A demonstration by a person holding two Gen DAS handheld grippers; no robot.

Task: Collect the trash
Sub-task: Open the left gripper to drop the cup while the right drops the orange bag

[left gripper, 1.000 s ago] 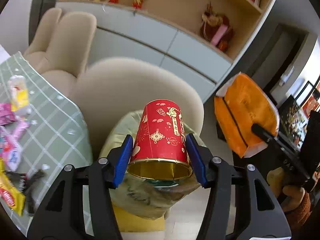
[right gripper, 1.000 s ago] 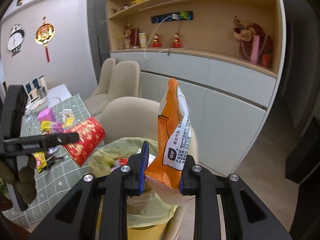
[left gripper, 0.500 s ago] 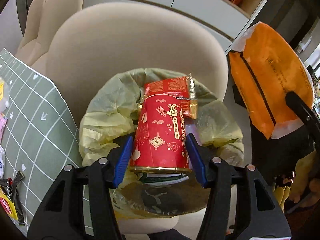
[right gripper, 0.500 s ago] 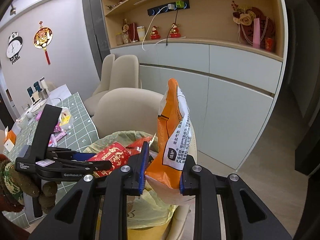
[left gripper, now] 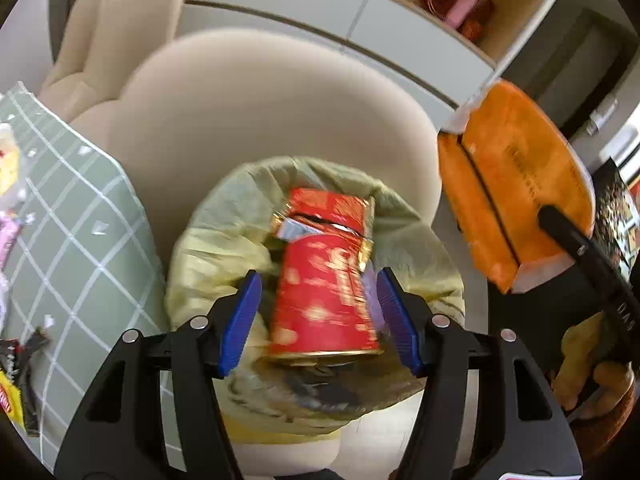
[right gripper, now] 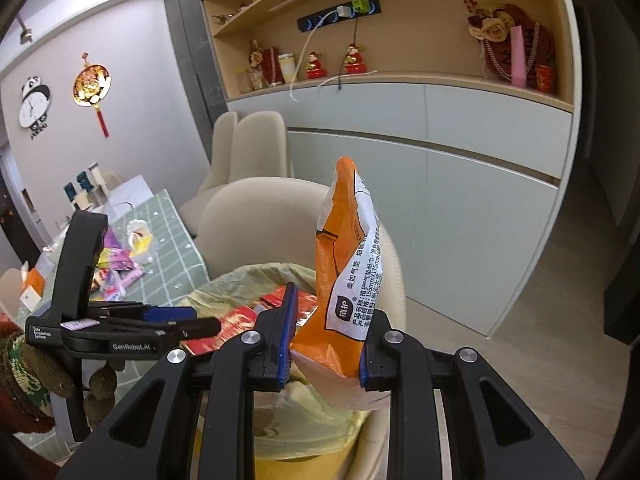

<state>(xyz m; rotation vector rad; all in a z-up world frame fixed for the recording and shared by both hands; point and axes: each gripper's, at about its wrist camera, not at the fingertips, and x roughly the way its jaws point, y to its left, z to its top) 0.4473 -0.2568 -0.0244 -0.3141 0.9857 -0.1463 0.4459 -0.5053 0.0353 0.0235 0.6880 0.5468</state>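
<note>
A red paper cup with gold print (left gripper: 324,300) lies blurred between the blue pads of my left gripper (left gripper: 318,284), mouth toward the camera. The jaws are opening and a gap shows on each side of the cup. Directly below is the bin with a yellow-green liner (left gripper: 216,240), a red wrapper (left gripper: 328,208) lying in it. My right gripper (right gripper: 328,308) is shut on an orange and white packet (right gripper: 348,272), held upright over the bin's right side. The same packet (left gripper: 512,184) shows at the right of the left wrist view. In the right wrist view, the left gripper (right gripper: 172,320) reaches over the bin.
The bin stands on a beige chair (left gripper: 280,100) next to a table with a green checked cloth (left gripper: 80,240). Several wrappers (right gripper: 120,268) lie on that cloth. A grey cabinet with shelves (right gripper: 440,160) runs along the back wall.
The left gripper has come down over the bin with the cup, and its jaws have parted so the cup now sits loose and blurred. The right gripper still holds the orange packet.
</note>
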